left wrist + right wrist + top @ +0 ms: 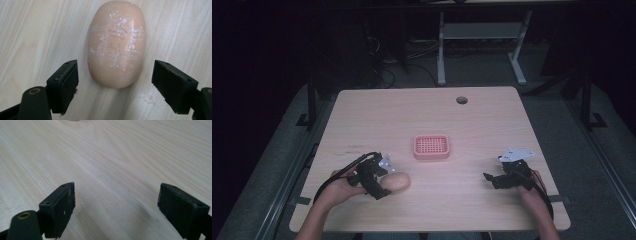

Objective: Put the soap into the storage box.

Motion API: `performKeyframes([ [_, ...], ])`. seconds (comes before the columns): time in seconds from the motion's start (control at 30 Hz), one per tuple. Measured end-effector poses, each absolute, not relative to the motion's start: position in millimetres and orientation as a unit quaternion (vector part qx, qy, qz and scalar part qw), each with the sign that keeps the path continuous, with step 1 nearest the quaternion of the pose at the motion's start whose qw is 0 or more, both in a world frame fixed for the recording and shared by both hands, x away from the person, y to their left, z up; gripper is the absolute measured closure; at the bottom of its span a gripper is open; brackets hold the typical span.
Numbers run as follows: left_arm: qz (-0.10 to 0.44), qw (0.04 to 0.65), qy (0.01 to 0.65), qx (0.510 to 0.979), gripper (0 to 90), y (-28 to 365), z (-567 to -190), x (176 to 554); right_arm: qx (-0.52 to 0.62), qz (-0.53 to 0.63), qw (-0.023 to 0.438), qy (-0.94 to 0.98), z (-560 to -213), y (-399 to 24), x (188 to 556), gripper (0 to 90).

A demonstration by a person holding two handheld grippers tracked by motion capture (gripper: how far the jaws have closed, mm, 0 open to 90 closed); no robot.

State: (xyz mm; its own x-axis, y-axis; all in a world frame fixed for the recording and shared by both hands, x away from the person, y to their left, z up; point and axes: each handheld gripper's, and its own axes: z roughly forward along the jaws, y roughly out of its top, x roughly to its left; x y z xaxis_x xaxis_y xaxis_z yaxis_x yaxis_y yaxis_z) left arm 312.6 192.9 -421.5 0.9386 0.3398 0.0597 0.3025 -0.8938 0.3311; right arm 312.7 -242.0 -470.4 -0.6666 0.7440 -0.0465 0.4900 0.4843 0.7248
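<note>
Near the tabletop's front-left corner the left gripper [113,86] holds its jaws apart either side of the peach soap bar [116,43], seemingly lined up to grasp it, while the right gripper [116,210], jaws also apart, waits over bare wood near the front-right corner, the pink slotted tray [431,147] sitting mid-table.

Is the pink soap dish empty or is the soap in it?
Empty: the soap lies on the table, apart from the soap dish.
</note>
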Motion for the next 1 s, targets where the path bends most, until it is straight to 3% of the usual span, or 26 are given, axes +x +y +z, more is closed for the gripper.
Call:
performKeyframes([
  [1.0, 0.043, 0.153, 0.159, 0.974, 21.5, 179, -429, 321, 0.366, 0.353, 0.181, 0.842, -470, -242, 313, 13.9],
])
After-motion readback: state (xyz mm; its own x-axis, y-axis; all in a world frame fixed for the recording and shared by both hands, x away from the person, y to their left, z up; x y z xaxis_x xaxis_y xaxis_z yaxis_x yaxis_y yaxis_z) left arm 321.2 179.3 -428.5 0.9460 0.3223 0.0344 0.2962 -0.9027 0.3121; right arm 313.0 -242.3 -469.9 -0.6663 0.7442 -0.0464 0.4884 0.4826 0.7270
